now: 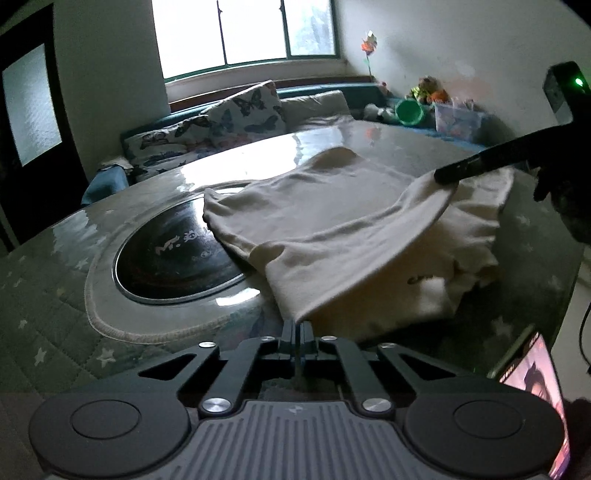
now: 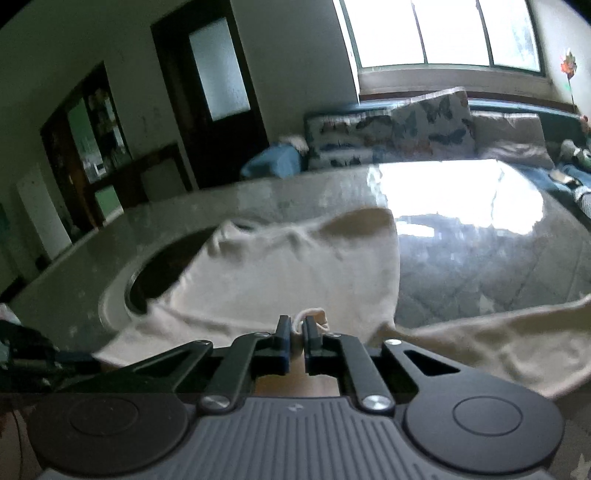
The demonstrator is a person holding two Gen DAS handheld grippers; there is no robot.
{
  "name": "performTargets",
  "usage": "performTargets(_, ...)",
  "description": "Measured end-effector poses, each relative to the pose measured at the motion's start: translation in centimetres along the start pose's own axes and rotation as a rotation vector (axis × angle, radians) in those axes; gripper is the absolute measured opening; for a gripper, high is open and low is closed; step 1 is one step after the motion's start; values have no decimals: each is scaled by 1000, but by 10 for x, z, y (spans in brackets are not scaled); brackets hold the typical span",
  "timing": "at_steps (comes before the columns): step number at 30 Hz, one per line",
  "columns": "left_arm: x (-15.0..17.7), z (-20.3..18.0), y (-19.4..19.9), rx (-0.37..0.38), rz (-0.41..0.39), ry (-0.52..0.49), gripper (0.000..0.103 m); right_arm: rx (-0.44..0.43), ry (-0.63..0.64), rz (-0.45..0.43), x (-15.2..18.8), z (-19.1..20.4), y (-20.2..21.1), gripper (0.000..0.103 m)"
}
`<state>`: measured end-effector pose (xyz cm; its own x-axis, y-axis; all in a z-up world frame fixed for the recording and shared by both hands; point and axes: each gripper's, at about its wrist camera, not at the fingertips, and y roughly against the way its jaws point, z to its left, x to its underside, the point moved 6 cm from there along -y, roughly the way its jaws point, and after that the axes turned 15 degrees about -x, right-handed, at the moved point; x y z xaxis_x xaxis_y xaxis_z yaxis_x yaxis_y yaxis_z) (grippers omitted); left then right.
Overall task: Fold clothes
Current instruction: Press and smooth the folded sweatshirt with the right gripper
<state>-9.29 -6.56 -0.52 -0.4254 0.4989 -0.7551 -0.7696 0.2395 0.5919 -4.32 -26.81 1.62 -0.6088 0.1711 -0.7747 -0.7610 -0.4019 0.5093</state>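
The room is dim, with a bright window (image 1: 243, 29) behind a sofa (image 1: 207, 129). In front of me is a shiny table (image 1: 388, 140) with a round black plate (image 1: 173, 258) set in it. A cream shirt (image 1: 325, 221) lies on the table, partly over that plate. My left claw (image 1: 297, 326) is pinching one edge of the shirt. My right claw (image 2: 297, 326) is pinching another bit, lifted up. If I pull too hard, the cloth could slip out. The table looks slippery, so the shirt might slide and bunch up.
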Motion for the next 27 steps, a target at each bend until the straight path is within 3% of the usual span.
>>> performTargets(2, 2, 0, 0, 7, 7, -13, 2, 13, 0, 13, 4, -1, -1, 15)
performTargets(10, -8, 15, 6, 40, 5, -14, 7, 33, 41, -30, -12, 1, 9, 18)
performTargets(13, -24, 25, 3, 34, -12, 31, 7, 43, 49, -6, -11, -1, -3, 32)
performTargets(21, -52, 21, -47, 41, 45, 107, 7, 47, 7, 26, 4, -13, -22, 32)
performTargets(24, -58, 12, -59, 60, 43, 111, 7, 48, 15, 30, 5, -13, -24, 32)
performTargets(27, -59, 5, -70, 24, 54, 84, 7, 47, 14, 33, 5, -14, -26, 32)
